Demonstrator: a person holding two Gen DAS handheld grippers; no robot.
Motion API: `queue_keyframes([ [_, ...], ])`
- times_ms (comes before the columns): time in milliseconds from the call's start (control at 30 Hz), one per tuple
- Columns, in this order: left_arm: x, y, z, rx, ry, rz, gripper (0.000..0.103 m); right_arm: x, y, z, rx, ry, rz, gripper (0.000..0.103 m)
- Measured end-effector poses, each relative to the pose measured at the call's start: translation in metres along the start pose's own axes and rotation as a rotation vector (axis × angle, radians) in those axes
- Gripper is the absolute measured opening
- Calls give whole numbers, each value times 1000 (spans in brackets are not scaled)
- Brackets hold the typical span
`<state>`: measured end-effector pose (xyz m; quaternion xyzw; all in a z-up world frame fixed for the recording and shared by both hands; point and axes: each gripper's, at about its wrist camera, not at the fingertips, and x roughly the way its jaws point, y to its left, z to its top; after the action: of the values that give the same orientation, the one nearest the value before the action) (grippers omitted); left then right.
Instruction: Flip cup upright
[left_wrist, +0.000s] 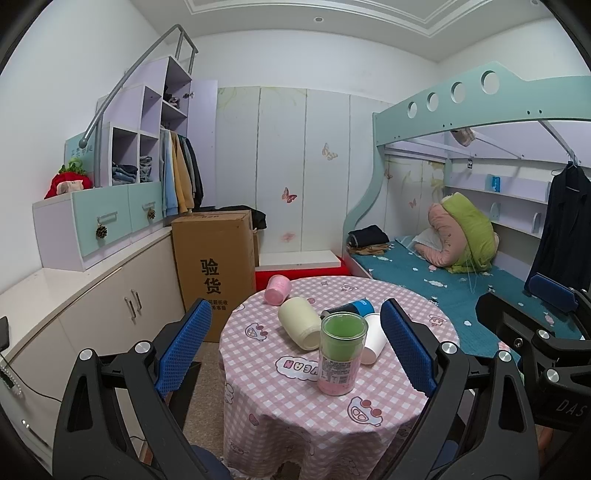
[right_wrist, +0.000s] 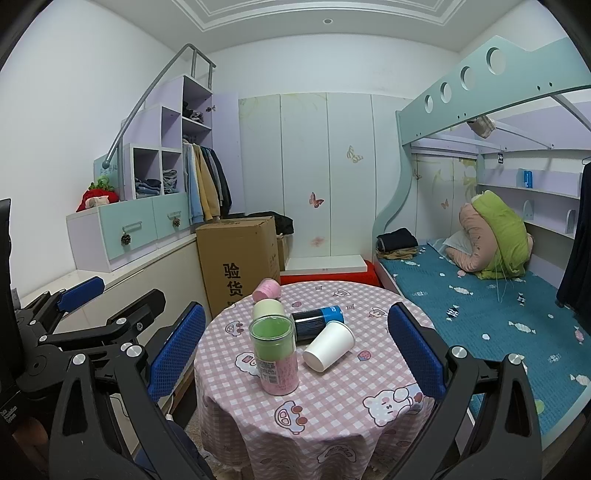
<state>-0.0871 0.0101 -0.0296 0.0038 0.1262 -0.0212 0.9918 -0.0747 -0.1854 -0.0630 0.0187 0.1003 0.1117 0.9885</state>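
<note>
A round table with a pink checked cloth (left_wrist: 295, 406) (right_wrist: 343, 398) holds several cups. A clear green-and-pink cup (left_wrist: 340, 353) (right_wrist: 275, 354) stands upright at the front. A white paper cup (left_wrist: 372, 343) (right_wrist: 328, 345), a cream cup (left_wrist: 300, 328) (right_wrist: 269, 308), a dark blue cup (left_wrist: 351, 308) (right_wrist: 317, 321) and a pink cup (left_wrist: 277, 290) (right_wrist: 266, 288) lie on their sides. My left gripper (left_wrist: 295, 350) is open and empty, in front of the table. My right gripper (right_wrist: 295, 354) is open and empty, also short of the cups. Each shows at the other view's edge.
A cardboard box (left_wrist: 216, 266) stands on the floor left of the table, beside a low white cabinet (left_wrist: 92, 306). A bunk bed with a blue mattress (left_wrist: 461, 291) is to the right. A wardrobe (left_wrist: 295, 166) fills the back wall.
</note>
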Motion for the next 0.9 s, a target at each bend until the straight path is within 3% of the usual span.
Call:
queue_keyframes([
  [900,11,1,-5,3,7,10,93,9,2,-6,6,10,1,96],
])
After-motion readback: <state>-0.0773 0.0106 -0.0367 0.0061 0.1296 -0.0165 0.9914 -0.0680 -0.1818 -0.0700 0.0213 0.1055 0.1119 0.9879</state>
